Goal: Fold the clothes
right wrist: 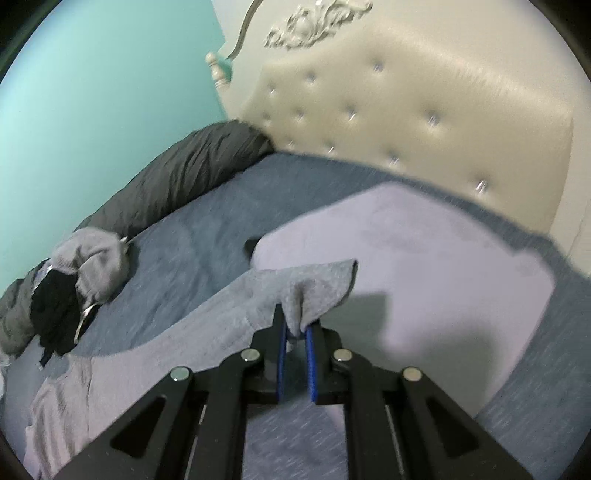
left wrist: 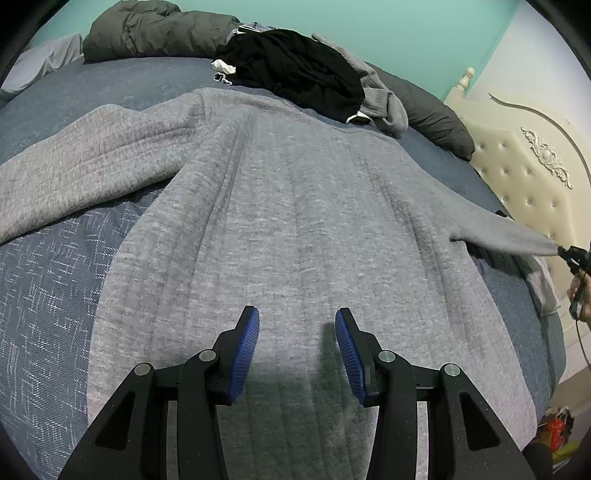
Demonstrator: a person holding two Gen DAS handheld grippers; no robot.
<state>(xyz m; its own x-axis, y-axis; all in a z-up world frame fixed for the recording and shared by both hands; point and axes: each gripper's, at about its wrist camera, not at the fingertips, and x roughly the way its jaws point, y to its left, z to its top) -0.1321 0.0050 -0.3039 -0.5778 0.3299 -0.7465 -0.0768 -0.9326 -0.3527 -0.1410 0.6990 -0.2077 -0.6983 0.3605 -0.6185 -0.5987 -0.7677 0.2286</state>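
Note:
A grey long-sleeved sweater (left wrist: 288, 221) lies spread on the blue bed cover (left wrist: 44, 295). My left gripper (left wrist: 297, 325) is open and empty, hovering over the sweater's lower body. My right gripper (right wrist: 296, 325) is shut on the cuff of the sweater's right sleeve (right wrist: 314, 288) and holds it lifted off the bed. In the left wrist view the right gripper (left wrist: 570, 254) shows at the far right, with the sleeve (left wrist: 509, 236) stretched out toward it. The other sleeve (left wrist: 85, 173) lies out to the left.
A pile of black and grey clothes (left wrist: 303, 70) sits at the far side of the bed. Dark grey bedding (left wrist: 155, 29) lies behind it. A light pillow (right wrist: 424, 266) lies by the cream tufted headboard (right wrist: 406, 103). The wall is teal.

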